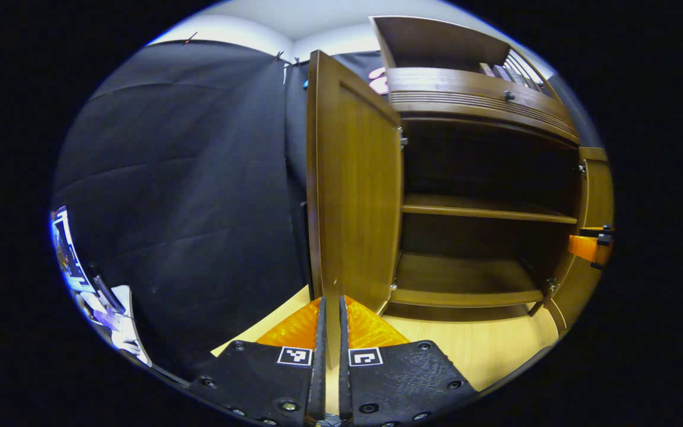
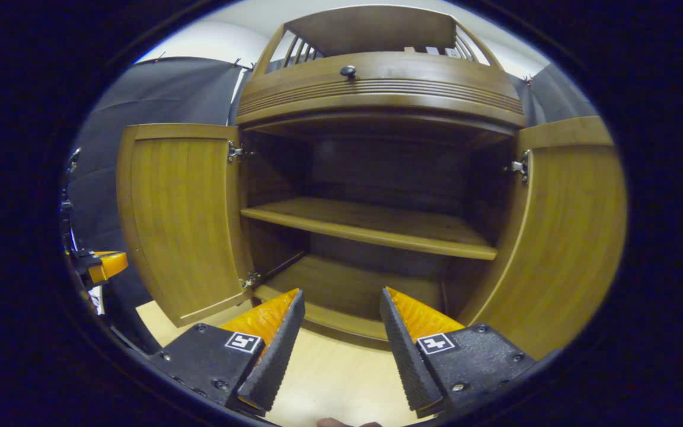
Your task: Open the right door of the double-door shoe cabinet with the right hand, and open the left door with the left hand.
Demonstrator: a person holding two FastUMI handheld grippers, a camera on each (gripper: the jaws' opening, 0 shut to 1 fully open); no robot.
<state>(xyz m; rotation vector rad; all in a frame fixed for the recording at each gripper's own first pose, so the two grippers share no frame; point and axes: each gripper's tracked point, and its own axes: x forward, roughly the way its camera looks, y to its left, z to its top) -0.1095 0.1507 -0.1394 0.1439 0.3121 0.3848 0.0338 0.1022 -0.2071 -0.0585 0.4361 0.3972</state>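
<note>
Left hand-held gripper (image 1: 331, 332) has its fingers pressed on either face of the left door (image 1: 356, 190) at its free edge, pinching the panel, which stands swung out from the shoe cabinet (image 1: 478, 101). Inside, the middle shelf (image 2: 371, 225) and the bottom board are lit, but the back wall is too dark to make out. Right hand-held gripper (image 2: 341, 323) is spread apart, touching nothing, facing the interior. Farthest right, the right door (image 2: 567, 237) is also swung open, its outer edge cut off by the view.
</note>
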